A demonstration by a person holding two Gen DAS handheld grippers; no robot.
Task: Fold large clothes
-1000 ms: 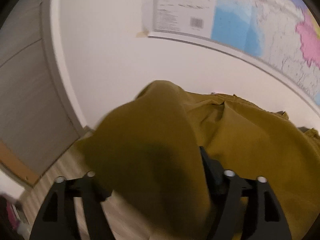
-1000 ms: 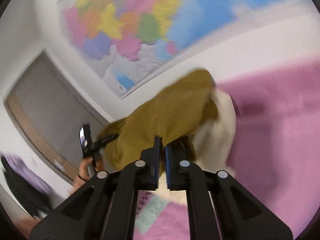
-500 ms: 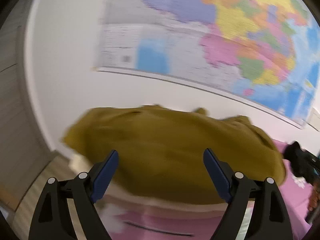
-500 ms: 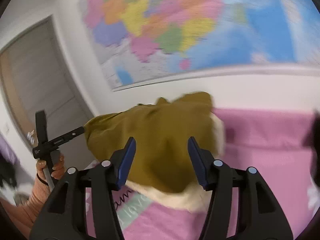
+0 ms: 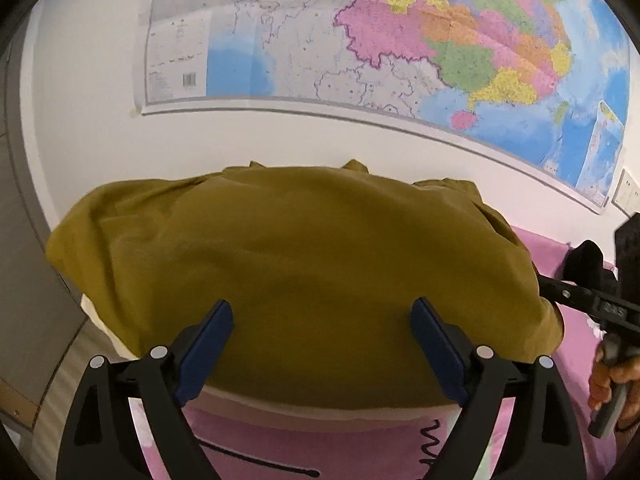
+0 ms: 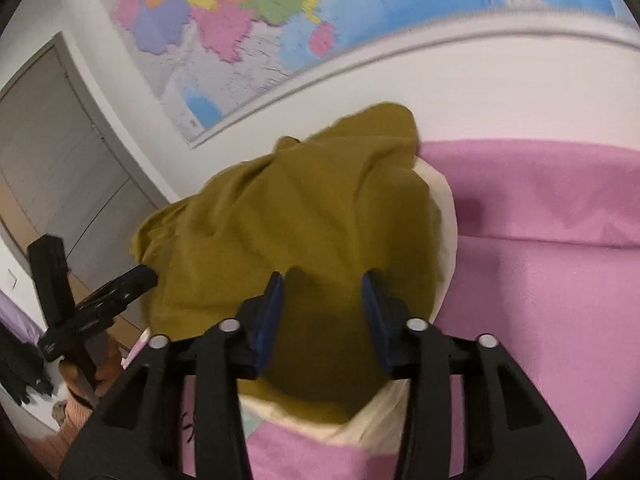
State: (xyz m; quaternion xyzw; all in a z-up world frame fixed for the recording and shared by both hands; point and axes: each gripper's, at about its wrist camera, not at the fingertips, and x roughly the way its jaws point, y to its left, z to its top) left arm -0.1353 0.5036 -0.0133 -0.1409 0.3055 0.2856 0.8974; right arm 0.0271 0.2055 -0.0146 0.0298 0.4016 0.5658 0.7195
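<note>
In the left wrist view, one mustard garment (image 5: 304,276) is lying as a broad folded mound across the centre of the frame, resting on one cream cloth (image 5: 320,408) over the pink bed cover (image 5: 576,344). The left hand-held gripper (image 5: 322,344) is standing released, its jaws having just been opening wide, and nothing is clamped between them. One wall map (image 5: 400,48) is filling the upper frame. At the right edge, one hand (image 5: 612,380) is holding the other tool. In the right wrist view, the same single garment (image 6: 296,232) is sitting in the centre of the frame, bunched and creased toward the upper part. The right hand-held gripper (image 6: 322,312) is hovering just above it, jaws parted and gripping nothing after just closing a little. One fold appears completed; judging by the remaining bulk and wrinkles, smoothing or a further fold is probably still outstanding.
</note>
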